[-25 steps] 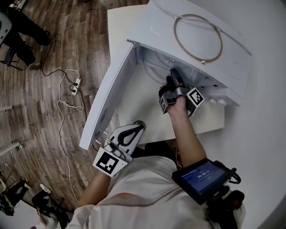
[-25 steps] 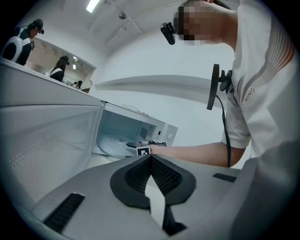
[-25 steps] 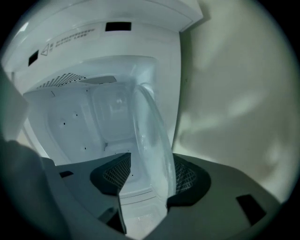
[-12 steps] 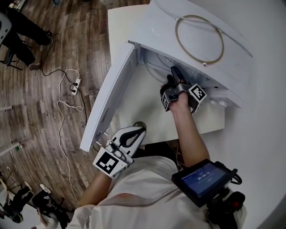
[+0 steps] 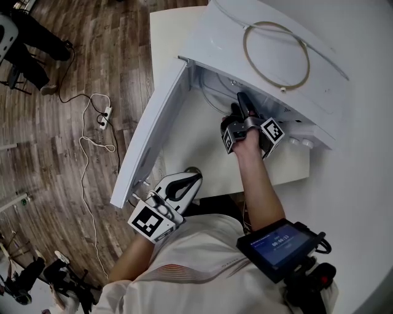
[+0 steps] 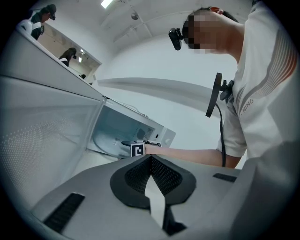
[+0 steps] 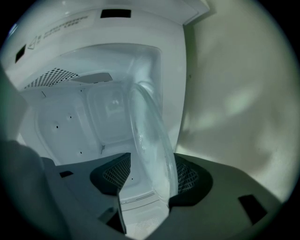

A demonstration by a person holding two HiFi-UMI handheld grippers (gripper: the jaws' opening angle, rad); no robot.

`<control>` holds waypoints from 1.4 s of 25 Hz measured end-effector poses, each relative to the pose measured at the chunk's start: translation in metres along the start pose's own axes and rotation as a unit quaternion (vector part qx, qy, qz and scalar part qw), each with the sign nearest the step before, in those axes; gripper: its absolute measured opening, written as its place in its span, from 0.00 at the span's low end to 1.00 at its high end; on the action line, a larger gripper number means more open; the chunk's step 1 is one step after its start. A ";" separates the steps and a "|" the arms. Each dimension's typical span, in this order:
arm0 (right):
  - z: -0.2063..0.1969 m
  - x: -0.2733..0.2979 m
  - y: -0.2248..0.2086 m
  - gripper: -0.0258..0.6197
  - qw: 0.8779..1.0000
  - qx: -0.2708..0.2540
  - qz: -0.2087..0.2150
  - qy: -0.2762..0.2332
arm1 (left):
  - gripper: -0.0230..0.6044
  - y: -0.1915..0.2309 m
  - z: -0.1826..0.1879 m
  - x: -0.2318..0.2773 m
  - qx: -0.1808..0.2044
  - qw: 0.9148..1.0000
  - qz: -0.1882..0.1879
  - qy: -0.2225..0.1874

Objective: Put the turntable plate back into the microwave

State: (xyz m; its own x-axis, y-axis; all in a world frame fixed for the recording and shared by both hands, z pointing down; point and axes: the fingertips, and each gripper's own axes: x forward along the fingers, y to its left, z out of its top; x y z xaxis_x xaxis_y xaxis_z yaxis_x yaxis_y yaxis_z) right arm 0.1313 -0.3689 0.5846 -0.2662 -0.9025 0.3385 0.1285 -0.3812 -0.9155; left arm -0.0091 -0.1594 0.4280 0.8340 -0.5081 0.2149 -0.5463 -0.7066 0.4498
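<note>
Bright even head view, gripper views fisheye-bent with dark corners, right one dim and greenish, ceiling lamp (image 6: 107,3) glaring

Reads as a lab or test room. Lone microwave (image 5: 221,43) on plain white tabletop (image 5: 166,37). Wood-plank floor (image 5: 55,153) with power strip (image 5: 105,115) and loose white cable (image 5: 84,172) trailing across it. Dark gear (image 5: 27,52) and more black kit (image 5: 64,283) parked at floor edges. Bare white wall (image 6: 154,61), strip light (image 6: 108,3) overhead. Small screen unit (image 5: 277,244) worn on person's body.
</note>
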 end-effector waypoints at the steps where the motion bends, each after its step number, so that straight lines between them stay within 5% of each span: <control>1: 0.000 0.000 0.000 0.42 1.000 -0.002 0.002 0.000 | 0.05 0.000 0.000 -0.001 0.000 1.000 0.001 0.001; 19: -0.036 -0.039 -0.020 0.42 0.993 -0.094 0.026 0.073 | 0.05 -0.001 -0.009 -0.009 0.003 1.000 0.003 0.003; 26: -0.053 -0.100 0.004 0.34 0.974 -0.195 0.087 0.079 | 0.05 -0.013 -0.002 -0.017 0.043 0.999 -0.004 0.007; 35: -0.067 -0.197 0.056 0.05 0.929 -0.335 0.155 0.008 | 0.05 -0.058 0.014 -0.038 0.160 0.986 -0.048 0.007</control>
State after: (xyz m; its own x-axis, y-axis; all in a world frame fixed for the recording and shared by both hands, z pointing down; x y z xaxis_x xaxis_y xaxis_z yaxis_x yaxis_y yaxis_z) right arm 0.1266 -0.1988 0.4519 -0.3306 -0.9430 0.0376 -0.4209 0.1117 -0.9002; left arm -0.0103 -0.1059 0.3816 0.8828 -0.4263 0.1971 -0.4592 -0.8715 0.1719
